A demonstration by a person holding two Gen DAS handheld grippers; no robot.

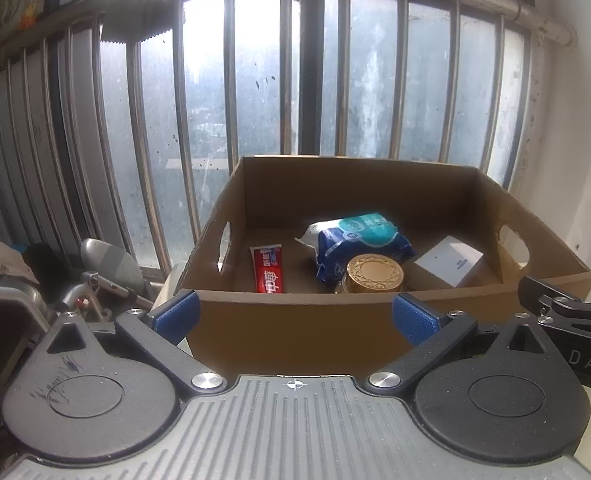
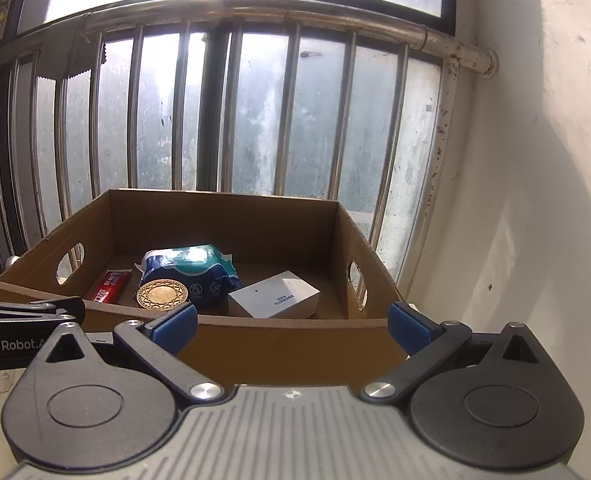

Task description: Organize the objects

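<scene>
Since the task is to organize objects, we start at the box and work outward.
Cardboard box (image 1: 295, 332): it stands against the barred window (image 1: 255, 80), open at the top, so we can lower things in from the near side.
Toothpaste tube (image 1: 268, 269): it lies flat at the left of the box floor.
Wipes packet (image 1: 359, 242): it rests in the middle, leaning on the gold-lidded jar (image 1: 374, 274), which sits near the front wall.
White carton (image 1: 449, 261): it lies to the right, apart from the jar.
Left gripper (image 1: 295, 316): its jaws are spread wide and hold nothing, just short of the near wall.
Right gripper (image 2: 291, 322): likewise spread and empty, beside the left one.
Hidden: the near wall cuts off the jar's body and the tube's lower end; we cannot read the carton's print, and the surface under the box is mostly out of view.
</scene>
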